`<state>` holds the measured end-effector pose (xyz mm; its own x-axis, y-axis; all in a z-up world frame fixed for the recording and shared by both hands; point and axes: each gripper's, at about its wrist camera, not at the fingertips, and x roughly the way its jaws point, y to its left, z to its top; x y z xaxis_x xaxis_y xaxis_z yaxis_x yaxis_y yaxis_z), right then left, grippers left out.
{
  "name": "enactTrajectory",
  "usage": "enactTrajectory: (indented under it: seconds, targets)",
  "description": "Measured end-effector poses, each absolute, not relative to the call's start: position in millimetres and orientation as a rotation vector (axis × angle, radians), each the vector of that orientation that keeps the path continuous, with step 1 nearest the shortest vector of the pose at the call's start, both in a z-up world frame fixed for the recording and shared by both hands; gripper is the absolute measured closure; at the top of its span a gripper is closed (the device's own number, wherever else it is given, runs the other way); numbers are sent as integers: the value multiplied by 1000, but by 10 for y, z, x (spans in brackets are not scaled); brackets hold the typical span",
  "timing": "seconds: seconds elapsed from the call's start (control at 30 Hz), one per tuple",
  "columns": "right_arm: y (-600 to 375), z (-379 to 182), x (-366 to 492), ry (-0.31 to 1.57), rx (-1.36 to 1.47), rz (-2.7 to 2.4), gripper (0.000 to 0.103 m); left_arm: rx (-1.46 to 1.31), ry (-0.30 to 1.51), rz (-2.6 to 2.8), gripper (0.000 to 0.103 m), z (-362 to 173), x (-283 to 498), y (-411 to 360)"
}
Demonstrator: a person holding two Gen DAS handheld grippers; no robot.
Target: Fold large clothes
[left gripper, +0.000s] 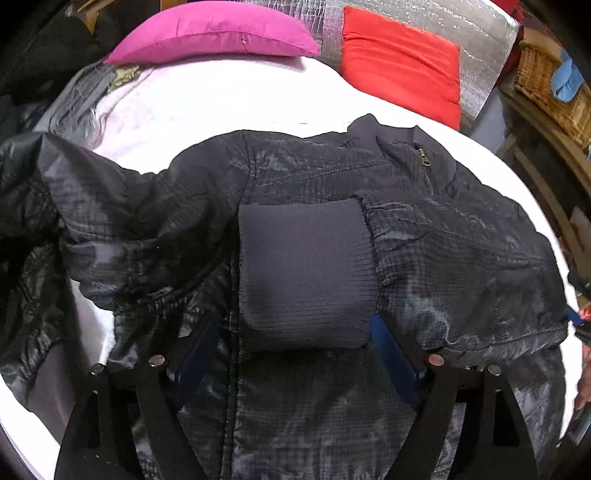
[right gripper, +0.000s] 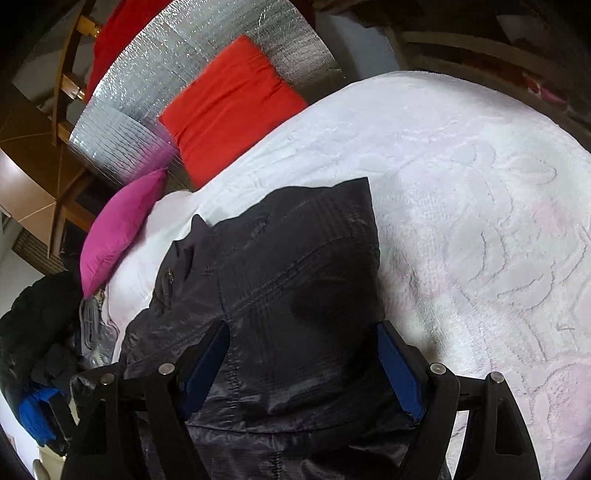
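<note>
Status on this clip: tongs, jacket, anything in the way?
Left tongs open over the ribbed cuff. Right tongs open, nothing gripped. Jacket flat on white bedspread, one sleeve folded in. Pillows clear of it.

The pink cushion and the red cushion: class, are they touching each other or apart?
Apart. The left wrist view shows silver padding between the pink cushion and the red cushion.
</note>
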<state>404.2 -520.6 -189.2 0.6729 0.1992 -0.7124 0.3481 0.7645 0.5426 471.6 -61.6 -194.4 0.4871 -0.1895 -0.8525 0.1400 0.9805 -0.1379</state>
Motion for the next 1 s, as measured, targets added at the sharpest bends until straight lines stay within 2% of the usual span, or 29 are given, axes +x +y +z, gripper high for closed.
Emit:
enactTrajectory:
  seconds: [0.07,0.13,0.17,0.3,0.43,0.57,0.6,0.63,0.67,0.7,0.73,0.77,0.83,1.0]
  targets:
    - [-5171,-1895,4045,852,699,-93,22,-67,1038,-211,20,-1940,4703,-594]
    - [-5132,-1878,4047,854,657,-111,32,-54,1008,-230,34,-1910,4667,-629]
    - [-5127,-1876,4048,856,647,-118,33,-31,1000,-230,35,-1895,4651,-667]
    - [-5167,-1912,4053,870,659,-132,34,41,975,-221,34,-1875,4621,-755]
    - [-5237,-1960,4032,882,681,-160,33,-64,1036,-225,25,-1942,4723,-622]
    - [-5266,-1967,4014,873,691,-162,33,-149,1044,-272,29,-1973,4744,-558]
    - [-5250,-1974,4018,871,678,-160,33,-154,1038,-287,37,-1964,4738,-571]
    - [-5231,-1979,4025,875,665,-158,33,-146,1029,-301,54,-1949,4727,-594]
    - [-5199,-1979,4043,883,648,-161,34,-130,1023,-304,64,-1941,4725,-626]
    - [-5181,-1975,4043,880,635,-163,36,-112,1016,-307,82,-1933,4713,-655]
    - [-5172,-1971,4045,876,631,-161,43,-107,1009,-315,89,-1925,4703,-670]
    - [-5162,-1962,4048,877,619,-163,46,-110,1004,-321,89,-1915,4690,-672]
    - [-5167,-1954,4045,878,601,-179,59,-103,975,-316,91,-1870,4669,-686]
    - [-5214,-1957,4023,879,607,-184,63,-31,889,-257,92,-1676,4597,-680]
